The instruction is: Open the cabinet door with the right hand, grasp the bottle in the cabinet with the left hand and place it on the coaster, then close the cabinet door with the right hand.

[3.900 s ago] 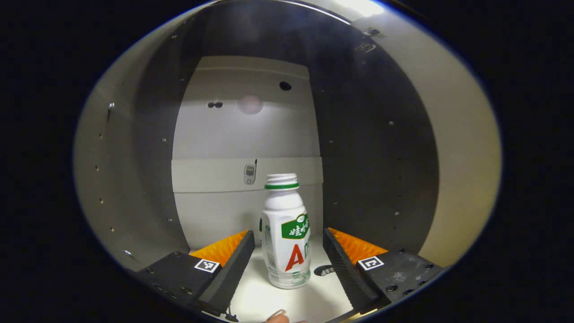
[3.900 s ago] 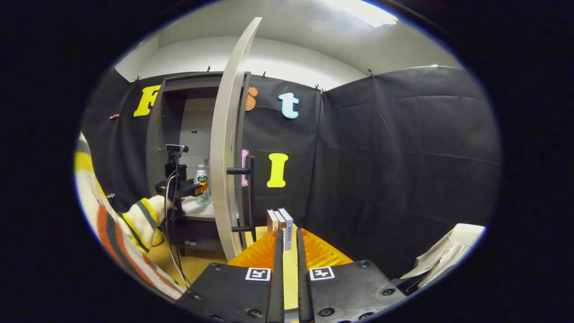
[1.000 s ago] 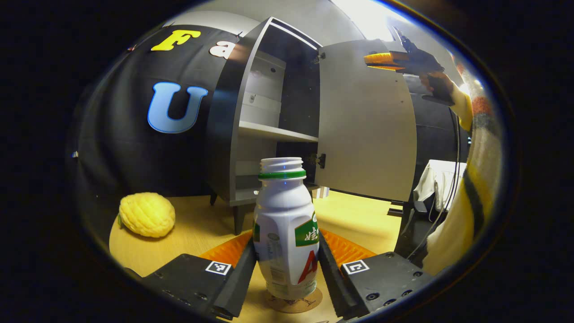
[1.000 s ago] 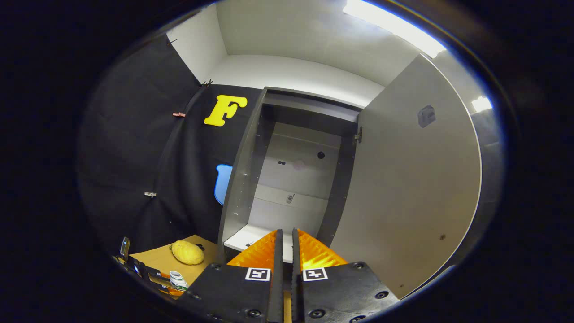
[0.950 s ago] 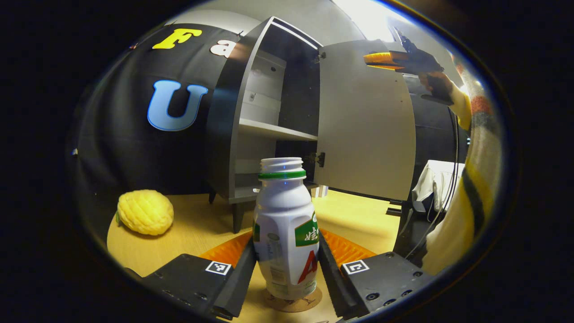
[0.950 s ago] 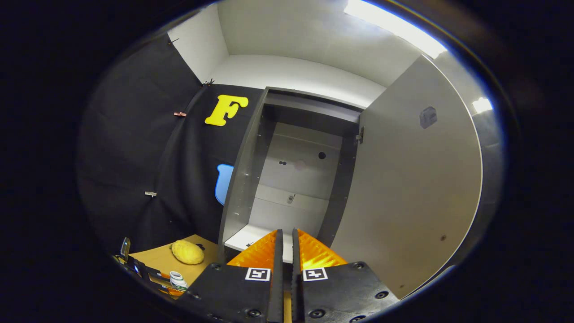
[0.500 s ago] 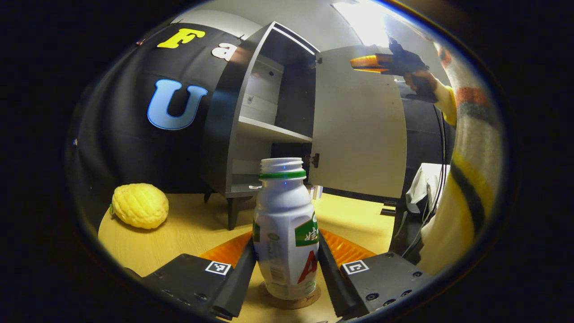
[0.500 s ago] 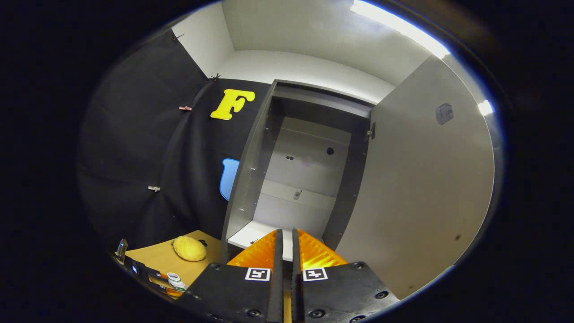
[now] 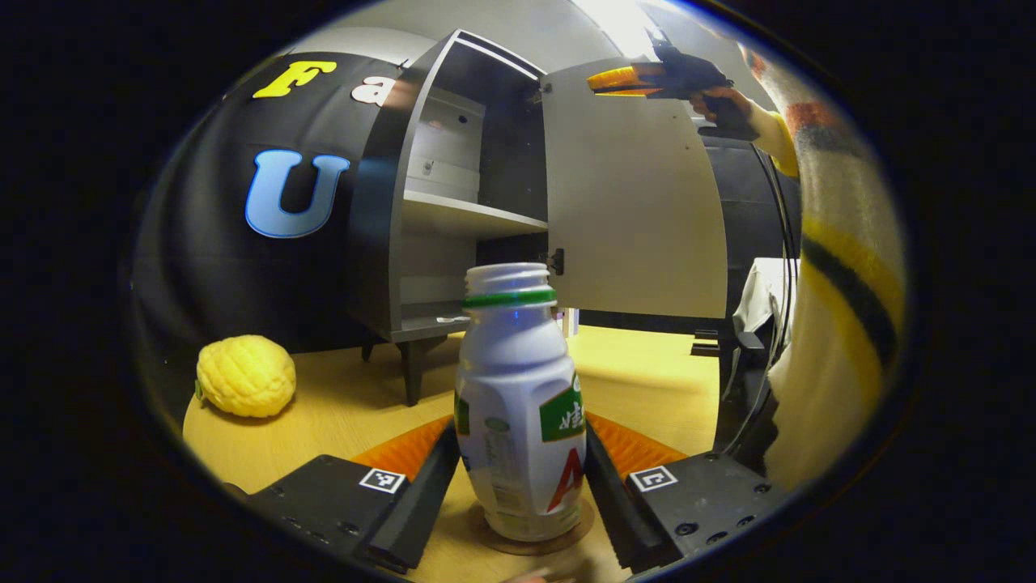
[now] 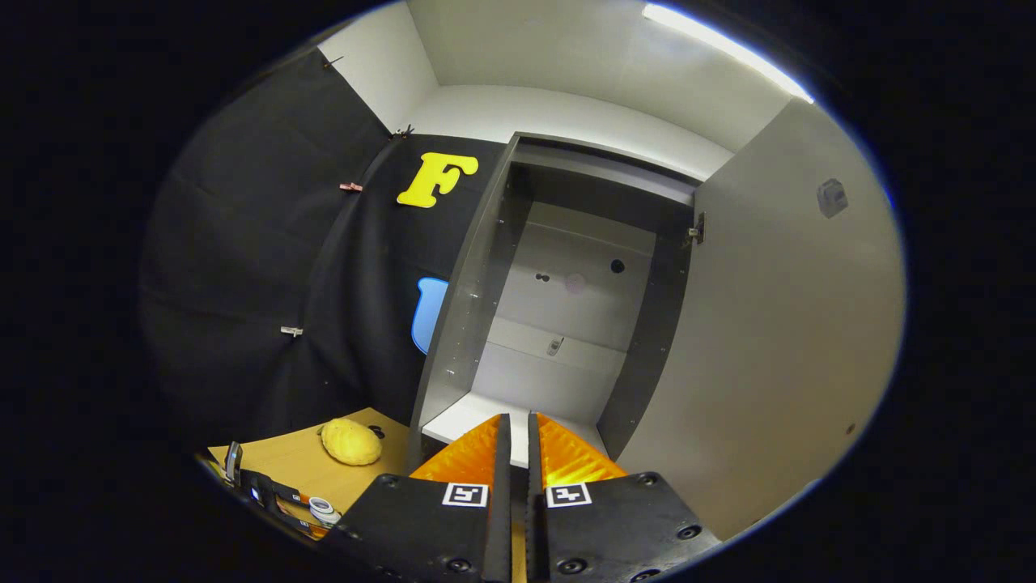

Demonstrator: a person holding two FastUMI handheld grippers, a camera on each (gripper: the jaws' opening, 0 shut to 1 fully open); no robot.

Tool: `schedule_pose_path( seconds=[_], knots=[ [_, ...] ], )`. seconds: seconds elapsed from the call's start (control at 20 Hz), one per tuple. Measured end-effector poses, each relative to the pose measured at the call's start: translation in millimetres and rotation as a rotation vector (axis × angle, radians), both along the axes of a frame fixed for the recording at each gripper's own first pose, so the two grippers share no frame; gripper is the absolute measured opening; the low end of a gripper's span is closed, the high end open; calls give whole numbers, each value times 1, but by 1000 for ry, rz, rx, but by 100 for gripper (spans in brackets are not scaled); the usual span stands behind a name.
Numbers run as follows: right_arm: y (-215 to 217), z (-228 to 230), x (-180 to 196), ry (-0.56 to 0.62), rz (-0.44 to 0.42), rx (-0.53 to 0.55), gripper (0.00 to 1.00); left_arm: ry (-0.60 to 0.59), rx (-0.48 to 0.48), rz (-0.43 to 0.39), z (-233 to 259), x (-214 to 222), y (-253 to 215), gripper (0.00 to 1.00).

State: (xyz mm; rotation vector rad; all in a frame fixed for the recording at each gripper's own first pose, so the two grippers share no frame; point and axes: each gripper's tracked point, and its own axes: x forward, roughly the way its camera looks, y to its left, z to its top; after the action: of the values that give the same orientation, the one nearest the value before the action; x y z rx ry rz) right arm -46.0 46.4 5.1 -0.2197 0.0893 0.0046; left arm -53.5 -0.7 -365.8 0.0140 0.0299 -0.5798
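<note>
In the left gripper view, the bottle (image 9: 520,405) stands upright at the lower centre of the frame, its base on the round coaster (image 9: 536,541) that lies on the table (image 9: 340,413). The left hand-held gripper (image 9: 518,486) has a finger on each side of the bottle; they appear to press its sides, though the contact is hard to confirm at this angle. A yellow fruit (image 9: 245,376) rests on the table at the lower left. Behind the bottle the cabinet (image 9: 421,202) stands open, and the cabinet door (image 9: 631,210) swings out toward the right of the frame. At the upper right the right hand-held gripper (image 9: 623,78) hovers by the door's top edge, held by a hand (image 9: 728,109) in a striped sleeve (image 9: 834,267). In the right gripper view, that hand-held gripper (image 10: 515,441) shows at the bottom centre with its fingers closed together and nothing between them. The door (image 10: 777,324) lies to the right of the fingers, its inner face toward the camera, so closing it looks to call for a push from its outer side toward the cabinet (image 10: 558,324) at the centre. The bottle (image 10: 324,508) shows small at the lower left.
</note>
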Motion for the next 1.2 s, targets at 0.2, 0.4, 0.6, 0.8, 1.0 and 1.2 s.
schedule_pose_path(
  seconds=[0.2,0.4,0.6,0.8,1.0,1.2],
  knots=[
    [-5,-4,4,6,-2,13,11,-25,-95,-38,35,0,-5,87],
    [-14,-3,5,-1,-15,33,12,-80,-70,-31,77,3,-5,89],
    [-29,-8,-2,4,-50,45,11,-96,-8,-68,118,4,-19,90],
    [-43,-21,-21,26,-102,116,12,-24,-15,-66,163,12,-22,92],
    [-58,-43,-46,65,-198,182,24,-13,-96,-56,230,30,-24,93],
    [-55,-35,-83,47,-199,203,19,-49,-118,-47,285,47,-38,93]
  ],
)
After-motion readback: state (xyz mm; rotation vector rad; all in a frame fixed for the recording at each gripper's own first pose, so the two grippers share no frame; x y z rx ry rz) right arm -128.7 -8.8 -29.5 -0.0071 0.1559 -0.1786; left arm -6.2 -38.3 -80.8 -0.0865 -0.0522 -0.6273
